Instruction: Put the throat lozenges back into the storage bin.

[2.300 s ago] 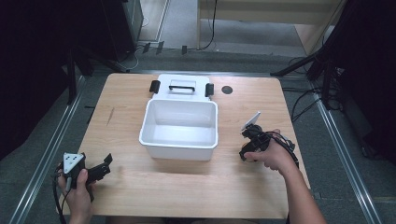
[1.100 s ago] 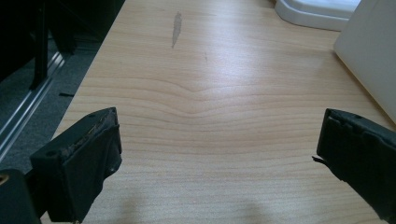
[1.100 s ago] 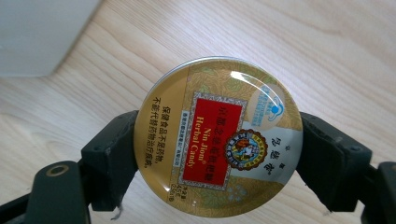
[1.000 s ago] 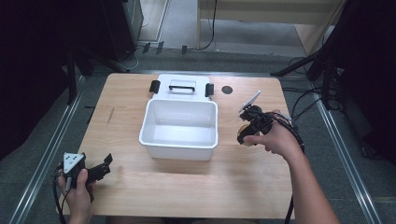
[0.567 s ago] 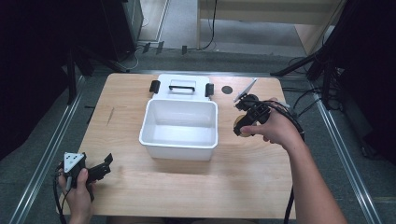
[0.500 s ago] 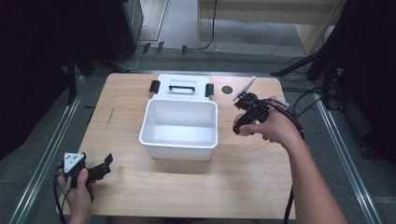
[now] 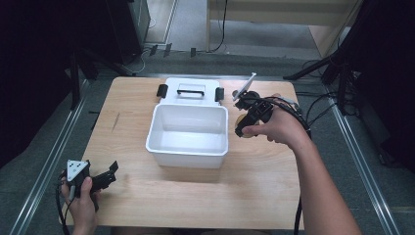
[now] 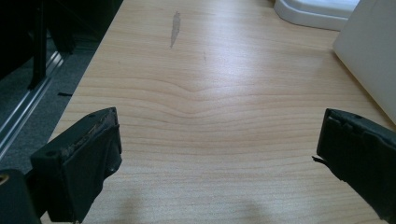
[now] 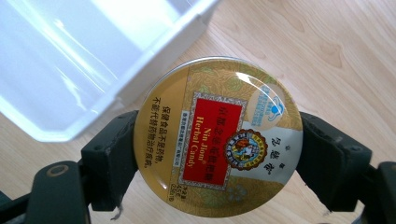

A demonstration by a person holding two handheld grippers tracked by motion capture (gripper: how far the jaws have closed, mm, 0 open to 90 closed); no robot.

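Observation:
A round gold candy tin [image 9: 217, 135] with a red label sits clamped between the two black jaws of my right gripper [image 9: 218, 158]. In the high view that right gripper [image 7: 243, 122] hovers just right of the white bin [image 7: 188, 152], near its right rim, and a sliver of the tin [image 7: 240, 119] shows under the hand. The bin's corner [image 9: 140, 56] lies close above the tin in the right gripper view. My left gripper [image 7: 108, 172] rests at the table's front left corner, open with nothing between its fingers [image 8: 79, 168].
A white lid [image 7: 191, 90] with a black handle and black clips lies flat behind the bin. Bare wood [image 7: 195, 196] stretches in front of the bin. Cables trail off the table's right side, and metal rails run along both sides.
My right gripper has carried the tin from the table's right side up and leftward to the bin's right rim. The left gripper has stayed put.

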